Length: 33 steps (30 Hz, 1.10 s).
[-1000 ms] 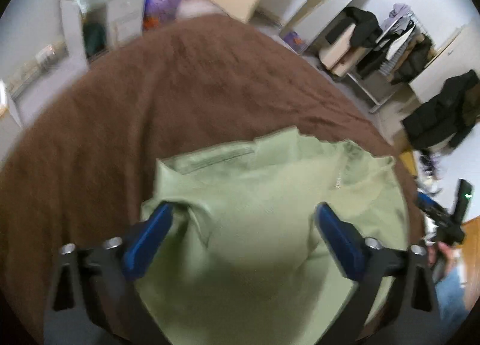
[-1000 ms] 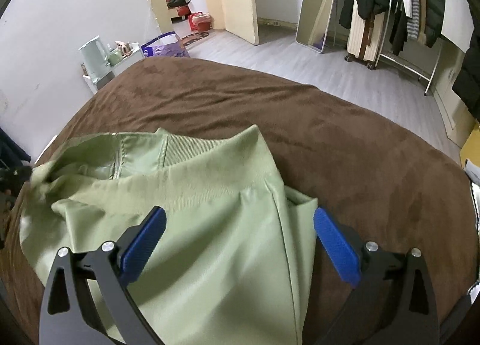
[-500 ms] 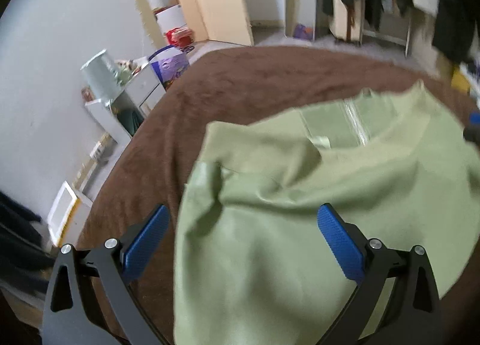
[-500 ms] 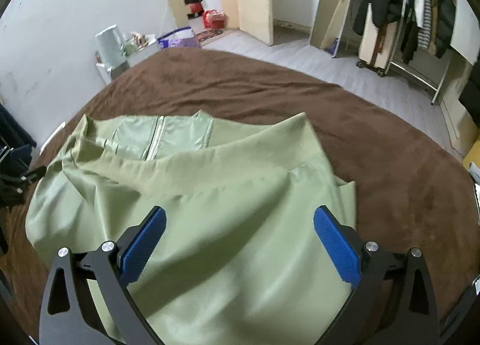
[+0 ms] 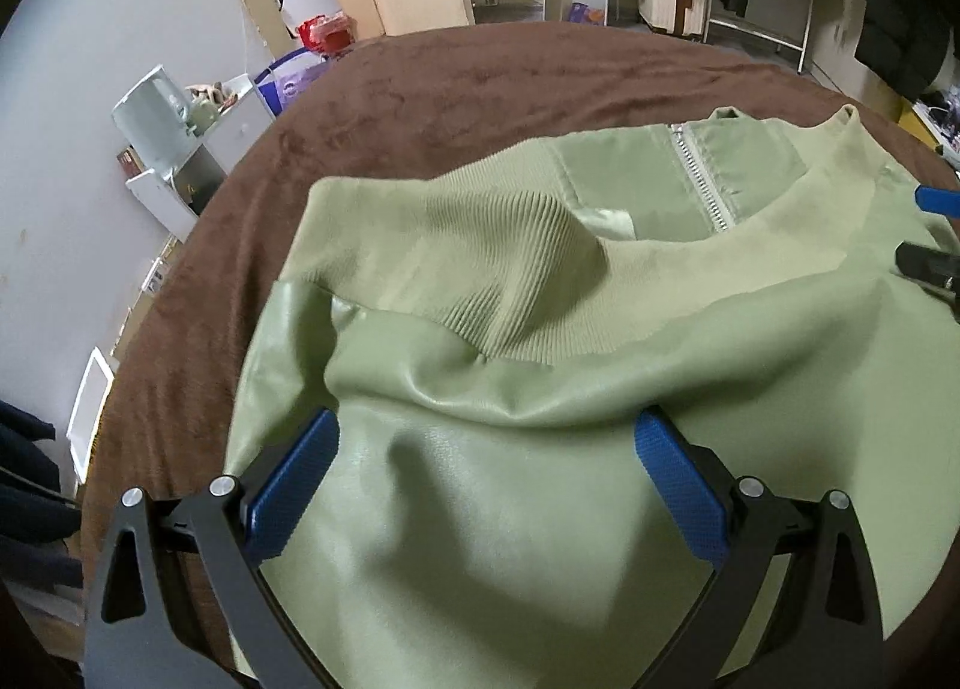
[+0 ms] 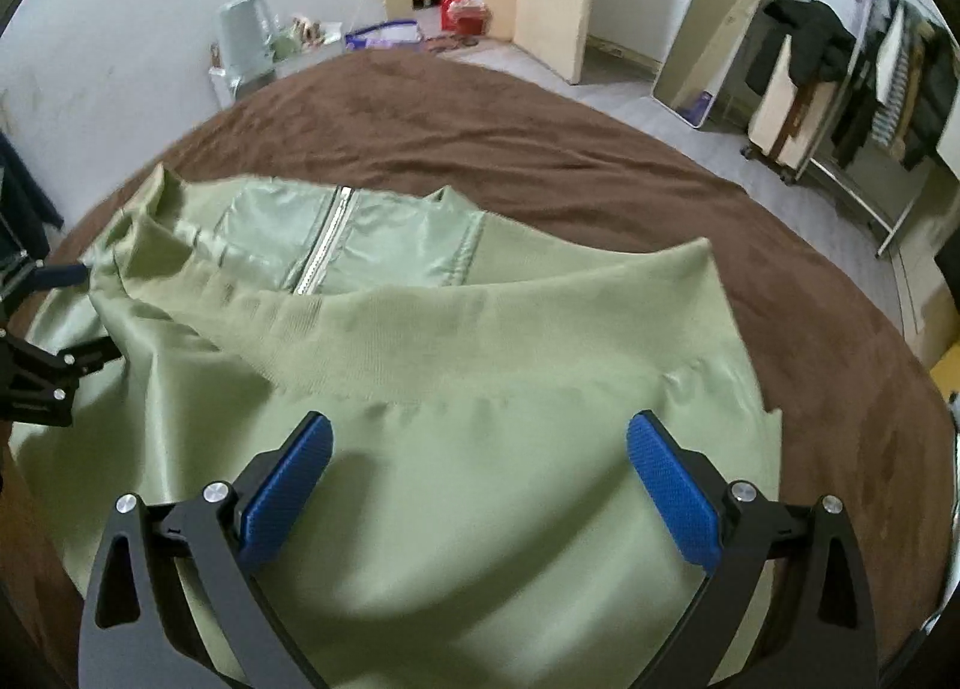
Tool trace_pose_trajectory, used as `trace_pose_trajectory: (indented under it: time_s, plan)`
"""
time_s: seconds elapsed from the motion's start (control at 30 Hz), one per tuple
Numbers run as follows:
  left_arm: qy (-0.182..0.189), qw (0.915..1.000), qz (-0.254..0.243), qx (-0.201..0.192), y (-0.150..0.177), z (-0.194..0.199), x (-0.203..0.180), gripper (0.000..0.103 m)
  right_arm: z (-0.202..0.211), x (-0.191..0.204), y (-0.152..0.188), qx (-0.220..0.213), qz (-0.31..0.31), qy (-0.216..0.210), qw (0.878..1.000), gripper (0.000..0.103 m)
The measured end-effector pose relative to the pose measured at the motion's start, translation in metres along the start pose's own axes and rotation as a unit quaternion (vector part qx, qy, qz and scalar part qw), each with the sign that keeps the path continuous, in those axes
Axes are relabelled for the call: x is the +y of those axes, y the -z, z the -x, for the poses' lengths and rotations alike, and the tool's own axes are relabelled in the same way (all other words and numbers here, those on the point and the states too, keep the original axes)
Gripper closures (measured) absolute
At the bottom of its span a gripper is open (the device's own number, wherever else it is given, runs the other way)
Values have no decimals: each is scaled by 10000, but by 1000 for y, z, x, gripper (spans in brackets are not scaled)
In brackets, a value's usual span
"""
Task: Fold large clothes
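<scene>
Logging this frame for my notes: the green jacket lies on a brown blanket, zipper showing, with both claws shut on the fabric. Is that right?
Not quite. The green jacket does lie on the brown blanket with its zipper showing, but both claws are open. The left wrist view shows the left claw spread wide over the fabric; the right wrist view shows the same for the right claw.

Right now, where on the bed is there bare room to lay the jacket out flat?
The brown blanket lies bare beyond the jacket, from its zipper edge to the far side, and along its right edge. It is crowded near both open hand-held grippers, left and right, where the jacket bunches.
</scene>
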State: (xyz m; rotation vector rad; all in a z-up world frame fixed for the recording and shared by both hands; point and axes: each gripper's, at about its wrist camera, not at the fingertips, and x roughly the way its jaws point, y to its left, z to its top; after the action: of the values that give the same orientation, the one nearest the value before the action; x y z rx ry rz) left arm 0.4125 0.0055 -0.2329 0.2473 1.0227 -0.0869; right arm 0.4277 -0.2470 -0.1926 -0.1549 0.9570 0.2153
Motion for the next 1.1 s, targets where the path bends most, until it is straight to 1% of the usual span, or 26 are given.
trace_pose_trajectory:
  time_s: [0.13, 0.27, 0.37, 0.47, 0.6, 0.83, 1.0, 1.1]
  plan:
    - [7, 9999, 67, 83, 2, -8, -1, 5, -21, 5, 3, 249, 3, 0, 9997, 6]
    - [17, 9999, 101, -30, 0, -4, 2, 6, -38, 4, 6, 389, -57, 34, 9992, 6]
    - [61, 9999, 129, 78, -4, -11, 6, 5, -48, 2, 5, 472, -99, 64, 9988, 6]
    - [183, 9993, 274, 199, -7, -22, 12, 5, -59, -2, -2, 592, -179, 113, 9980, 5]
    - [329, 9974, 611, 206, -11, -32, 24, 5, -70, -13, -15, 543, -495, 241, 9970, 5]
    - [251, 9948, 978, 117, -30, -51, 40, 5, -82, -28, -35, 401, -772, 348, 9956, 4]
    - [169, 9955, 918, 161, -42, -67, 45, 5, -86, -40, -47, 258, -1011, 362, 9939, 4]
    - [293, 9944, 1002, 168, -44, -74, 51, 5, -93, -48, -53, 319, -1164, 255, 9924, 4]
